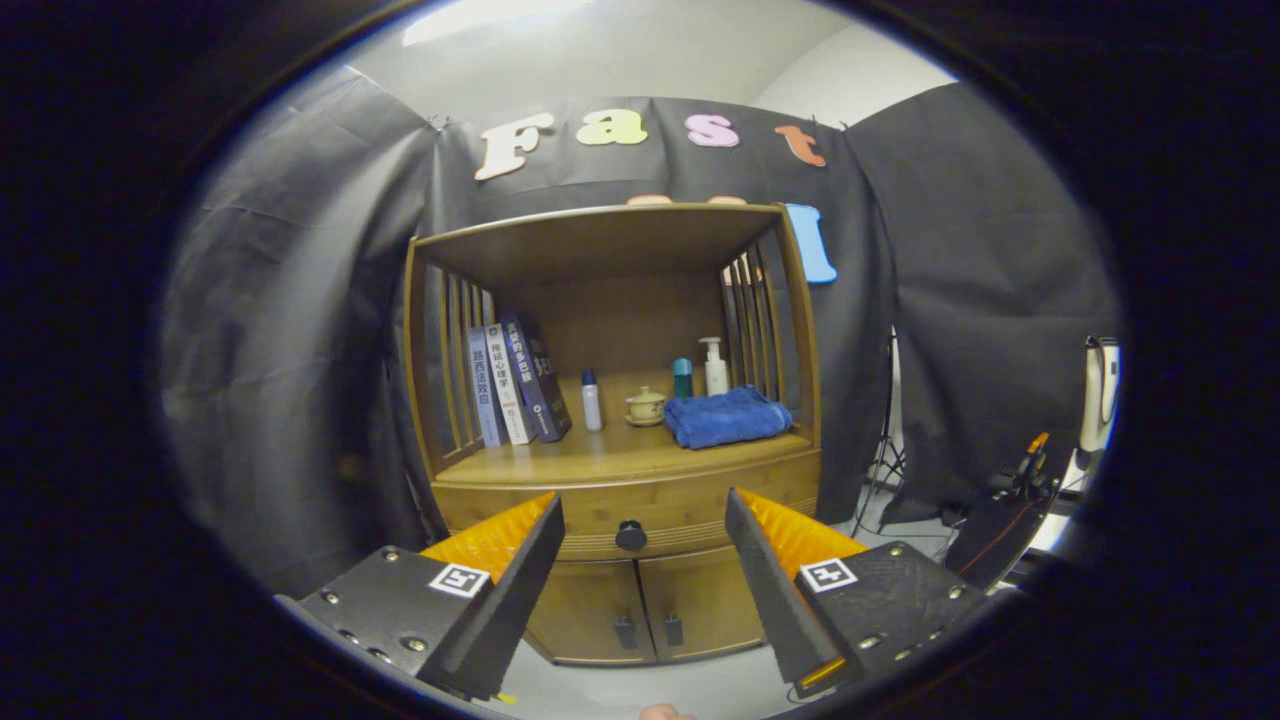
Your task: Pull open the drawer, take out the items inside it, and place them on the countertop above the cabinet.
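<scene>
My fingers point(645, 545) stand apart around the stiff drawer point(630, 505), whose small round knob point(631, 536) is probably the only hold.

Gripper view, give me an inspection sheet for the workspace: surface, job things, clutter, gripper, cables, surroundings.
Surface: countertop bare at the front.
Job's things: drawer shut, knob ahead between the fingers; contents hidden.
Clutter: books leaning at left, small bottle, lidded cup, blue towel with a pump bottle and teal bottle behind.
Gripper: gripper open, short of the knob, holding nothing.
Cables: nothing seen.
Surroundings: black cloth wall, tripod at right.
</scene>
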The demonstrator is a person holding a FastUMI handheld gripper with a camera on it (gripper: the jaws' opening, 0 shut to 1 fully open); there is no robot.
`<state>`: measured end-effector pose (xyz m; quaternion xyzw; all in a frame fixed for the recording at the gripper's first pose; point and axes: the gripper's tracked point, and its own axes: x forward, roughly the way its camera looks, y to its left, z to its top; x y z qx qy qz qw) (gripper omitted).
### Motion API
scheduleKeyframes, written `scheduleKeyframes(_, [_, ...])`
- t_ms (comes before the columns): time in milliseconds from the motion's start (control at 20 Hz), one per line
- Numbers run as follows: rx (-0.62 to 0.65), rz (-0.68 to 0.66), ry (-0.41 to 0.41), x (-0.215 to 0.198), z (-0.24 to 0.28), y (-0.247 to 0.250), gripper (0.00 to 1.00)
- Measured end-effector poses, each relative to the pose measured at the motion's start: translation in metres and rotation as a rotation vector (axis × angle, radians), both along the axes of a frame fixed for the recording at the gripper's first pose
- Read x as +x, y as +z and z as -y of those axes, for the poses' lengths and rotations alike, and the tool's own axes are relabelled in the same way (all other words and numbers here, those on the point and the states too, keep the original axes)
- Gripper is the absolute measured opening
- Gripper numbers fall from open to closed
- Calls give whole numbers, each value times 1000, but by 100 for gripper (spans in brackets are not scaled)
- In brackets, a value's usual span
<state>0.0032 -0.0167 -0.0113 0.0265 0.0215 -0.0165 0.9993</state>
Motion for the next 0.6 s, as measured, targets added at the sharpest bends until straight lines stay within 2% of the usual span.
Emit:
scheduleKeyframes(350, [14,-14,-17,7,9,-7,97])
scheduleKeyframes(600, [39,-12,-20,26,12,-16,97])
